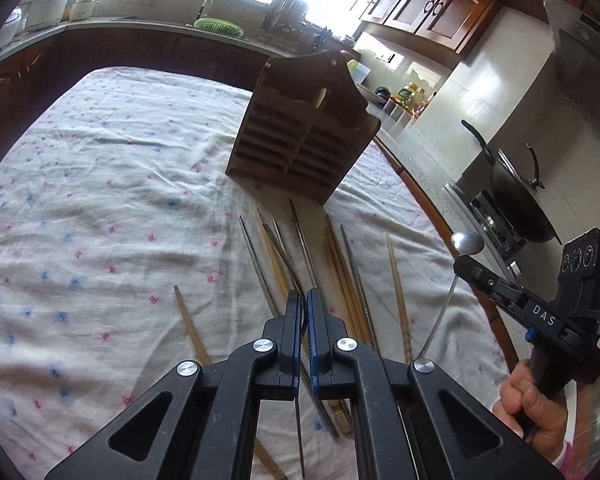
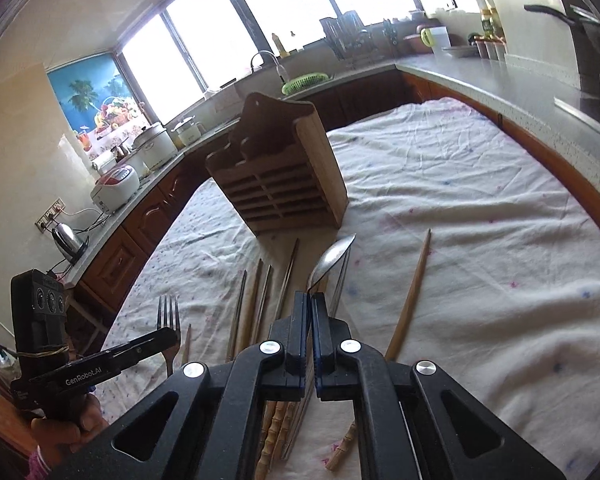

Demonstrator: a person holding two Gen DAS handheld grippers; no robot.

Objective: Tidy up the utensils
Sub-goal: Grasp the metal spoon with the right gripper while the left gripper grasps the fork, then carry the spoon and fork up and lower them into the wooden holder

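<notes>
Left gripper [image 1: 304,300] clamped narrow on the handle of a fork [image 2: 168,316], held above the table's near edge; right gripper [image 2: 310,300] pinched tight on the thin handle of a metal spoon [image 2: 334,258], bowl raised off the cloth over the near-right part of the table. Chopsticks [image 1: 340,264], wooden and metal, lie loose in a rough fan on the flowered tablecloth [image 1: 100,168] near the front edge. Slatted wooden utensil holder [image 1: 300,128] stands upright beyond them, mid-table toward the far edge.
</notes>
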